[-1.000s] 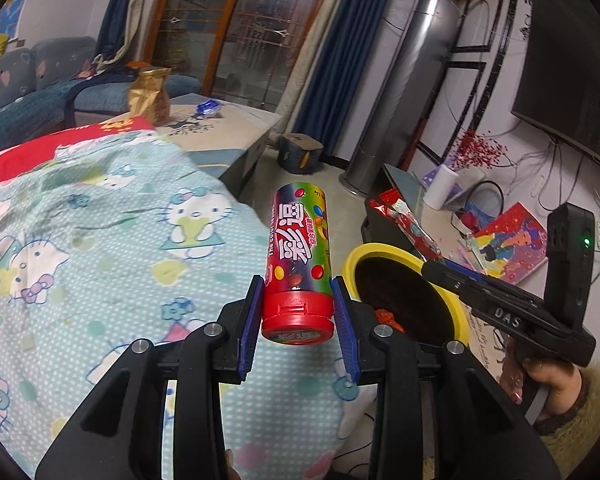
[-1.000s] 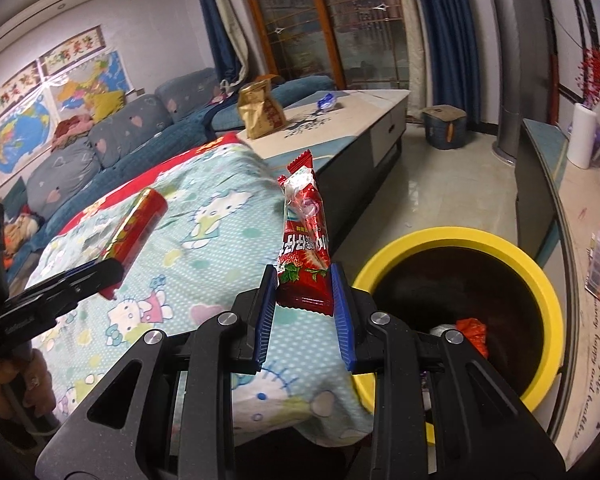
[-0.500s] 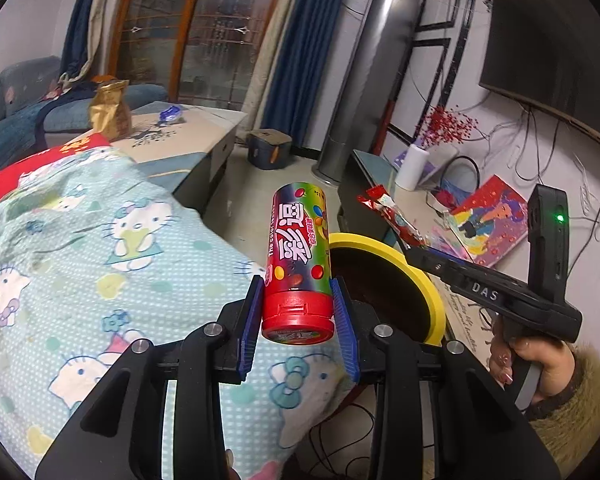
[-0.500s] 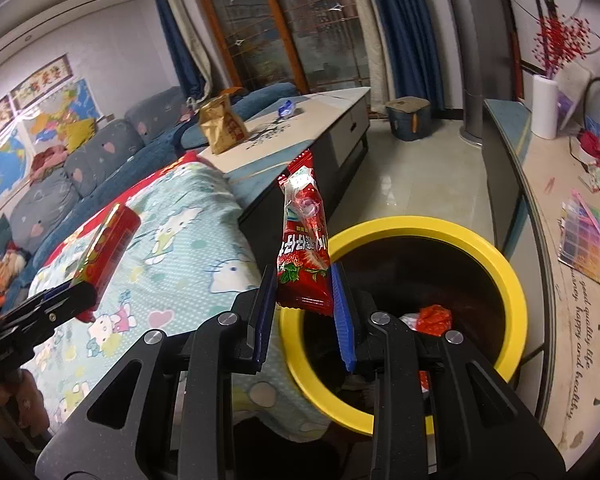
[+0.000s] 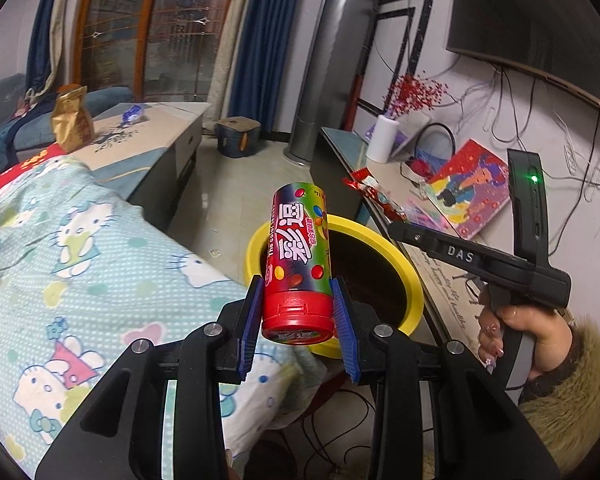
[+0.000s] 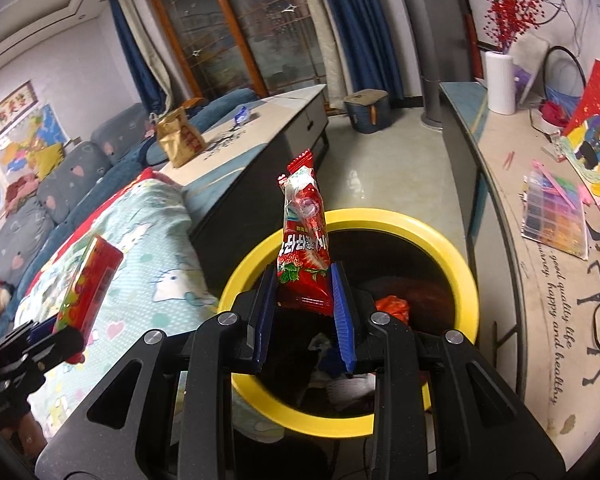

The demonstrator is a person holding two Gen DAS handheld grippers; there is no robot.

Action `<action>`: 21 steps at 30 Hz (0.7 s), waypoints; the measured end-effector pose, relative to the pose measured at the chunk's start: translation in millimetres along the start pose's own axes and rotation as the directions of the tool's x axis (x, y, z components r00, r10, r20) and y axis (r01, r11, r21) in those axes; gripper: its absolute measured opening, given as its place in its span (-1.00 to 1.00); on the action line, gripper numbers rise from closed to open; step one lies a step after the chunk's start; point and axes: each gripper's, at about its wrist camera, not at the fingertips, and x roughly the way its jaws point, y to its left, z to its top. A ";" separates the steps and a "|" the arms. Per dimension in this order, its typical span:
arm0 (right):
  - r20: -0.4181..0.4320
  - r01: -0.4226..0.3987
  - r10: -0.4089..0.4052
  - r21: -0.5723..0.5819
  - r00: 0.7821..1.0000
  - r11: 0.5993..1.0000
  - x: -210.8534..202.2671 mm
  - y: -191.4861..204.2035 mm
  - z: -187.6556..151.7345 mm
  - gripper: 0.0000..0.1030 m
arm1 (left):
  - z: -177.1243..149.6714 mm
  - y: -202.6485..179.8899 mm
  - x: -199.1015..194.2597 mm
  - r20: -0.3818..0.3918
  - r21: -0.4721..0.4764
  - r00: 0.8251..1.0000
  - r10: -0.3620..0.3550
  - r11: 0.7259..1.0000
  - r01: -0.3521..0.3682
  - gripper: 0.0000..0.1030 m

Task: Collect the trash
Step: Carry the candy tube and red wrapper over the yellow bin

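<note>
My left gripper (image 5: 299,312) is shut on a colourful candy tube (image 5: 299,256) with a red cap, held upright near the left rim of the yellow-rimmed trash bin (image 5: 396,254). My right gripper (image 6: 302,312) is shut on a red snack wrapper (image 6: 306,240), which stands up between the blue pads over the bin (image 6: 466,280). In the left wrist view the right gripper (image 5: 400,222) and the hand holding it reach in from the right with the wrapper (image 5: 374,194). The right wrist view shows the left gripper (image 6: 56,330) and the tube (image 6: 88,284) at the left edge. Trash lies inside the bin.
A bed with a cartoon-cat quilt (image 5: 60,264) lies left of the bin. A low cabinet (image 6: 540,280) with papers and a paper roll (image 6: 499,80) runs along the right. Behind the bed, a table (image 6: 260,120) carries a gold bag (image 6: 180,140). Tiled floor (image 5: 236,184) lies beyond the bin.
Both grippers have moved sideways from over the bed toward the bin, each with its item still held. The bin now sits directly under and ahead of the right gripper.
</note>
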 end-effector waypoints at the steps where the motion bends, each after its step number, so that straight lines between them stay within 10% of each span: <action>1: -0.003 0.005 -0.005 0.009 1.000 1.000 0.9 -3.4 -0.3 -0.58 | -0.3 -2.6 2.5 -0.004 0.005 1.000 -0.003 1.000 0.003 -0.37; 21: -0.065 0.057 -0.050 0.113 0.997 0.992 20.6 -49.0 -10.6 -0.58 | -8.4 -38.1 62.6 -0.103 0.077 0.994 -0.040 0.996 0.048 -0.37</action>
